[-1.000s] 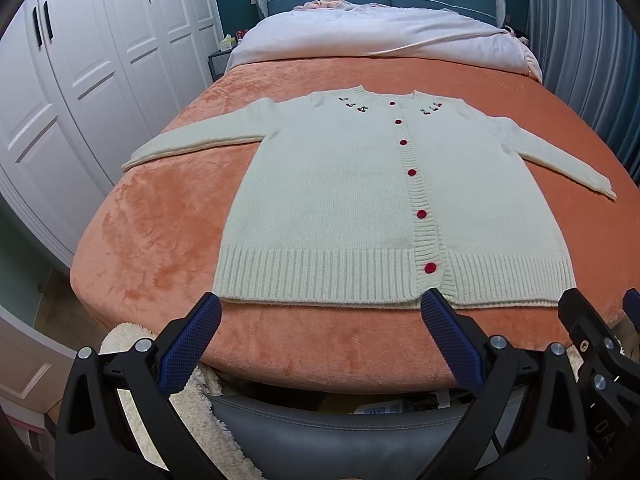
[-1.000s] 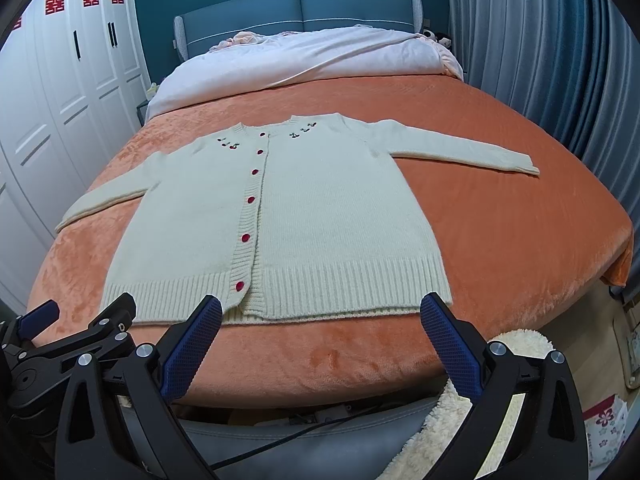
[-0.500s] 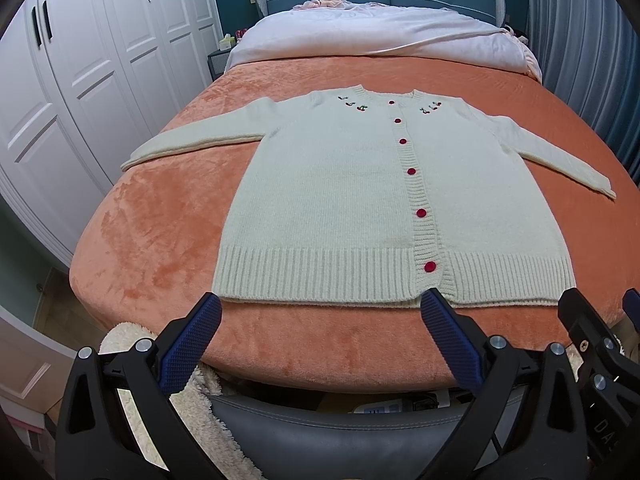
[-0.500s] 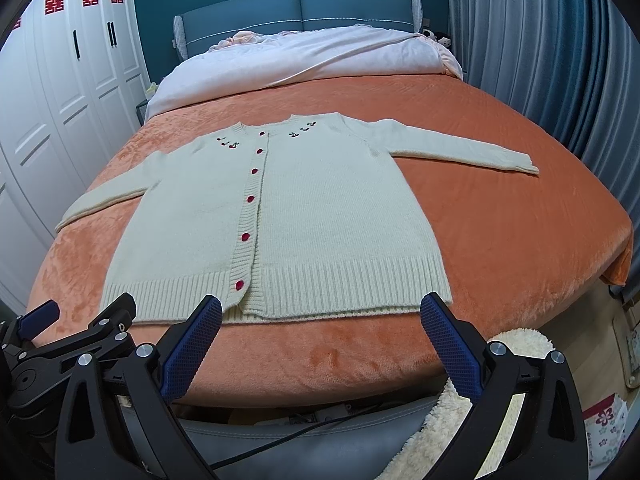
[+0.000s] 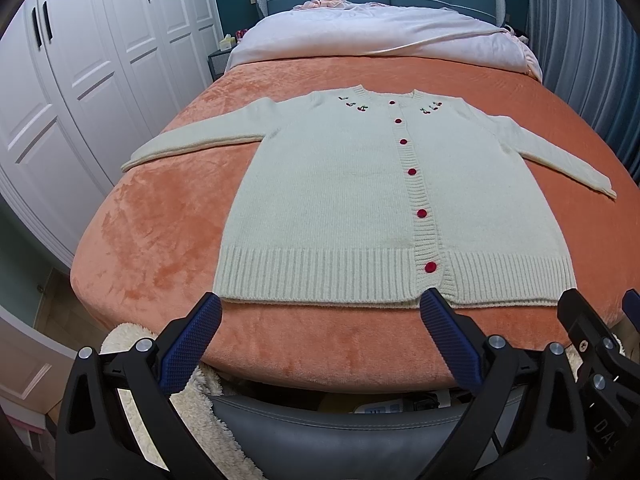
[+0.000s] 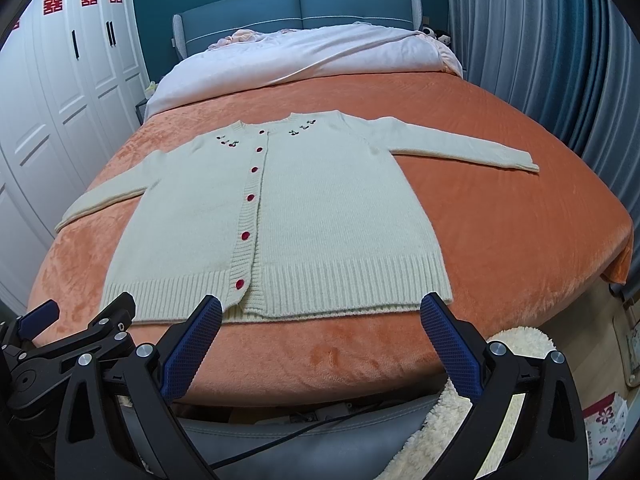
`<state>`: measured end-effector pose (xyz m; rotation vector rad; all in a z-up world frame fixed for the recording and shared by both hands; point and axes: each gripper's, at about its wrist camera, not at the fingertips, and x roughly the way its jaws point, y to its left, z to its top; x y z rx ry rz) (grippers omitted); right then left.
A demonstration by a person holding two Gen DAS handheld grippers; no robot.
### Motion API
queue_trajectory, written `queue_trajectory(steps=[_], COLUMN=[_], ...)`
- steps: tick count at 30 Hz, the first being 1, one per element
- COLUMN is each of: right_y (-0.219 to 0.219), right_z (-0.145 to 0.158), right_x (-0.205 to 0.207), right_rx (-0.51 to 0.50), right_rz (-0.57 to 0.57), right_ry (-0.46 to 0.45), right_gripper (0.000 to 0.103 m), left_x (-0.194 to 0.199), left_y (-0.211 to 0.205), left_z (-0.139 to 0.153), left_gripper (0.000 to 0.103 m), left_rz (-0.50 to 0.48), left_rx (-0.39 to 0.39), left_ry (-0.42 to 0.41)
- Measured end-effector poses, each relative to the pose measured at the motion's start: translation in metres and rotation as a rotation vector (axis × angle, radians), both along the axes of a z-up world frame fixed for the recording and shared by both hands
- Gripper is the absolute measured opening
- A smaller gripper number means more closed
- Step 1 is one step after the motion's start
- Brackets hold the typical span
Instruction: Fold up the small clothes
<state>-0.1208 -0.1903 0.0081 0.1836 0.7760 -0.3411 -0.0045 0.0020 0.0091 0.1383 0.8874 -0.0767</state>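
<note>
Cream knit cardigan (image 5: 340, 200) spread flat and face up on the orange bed (image 5: 160, 248), buttoned with six red buttons (small cherry embroidery either side of the neckline), both sleeves stretched outward, ribbed hem toward the bed's foot. Left gripper (image 5: 320, 320) and right gripper (image 6: 320, 320) short of that hem, jaws spread wide, clasping nothing.

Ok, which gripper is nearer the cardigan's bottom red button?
Left, narrowly. The left gripper sits just short of the hem, the bottom red button just beyond its right finger. The right gripper has it beyond its left finger, slightly farther.
</note>
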Motion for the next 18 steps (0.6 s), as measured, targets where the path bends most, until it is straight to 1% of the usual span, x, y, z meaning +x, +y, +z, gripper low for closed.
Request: queue_trajectory(steps=[18], right_y=[-0.0001], right_z=[-0.0012], right_x=[0.0007], right_rx=[0.005], right_rz=[-0.001], right_ry=[0.003], right_gripper=[0.098], left_x=[-0.0001], left_y=[0.0010], left_z=[-0.0003], left_gripper=[0.096], left_rz=[0.003], left_rx=[-0.006], left_ry=[0.006])
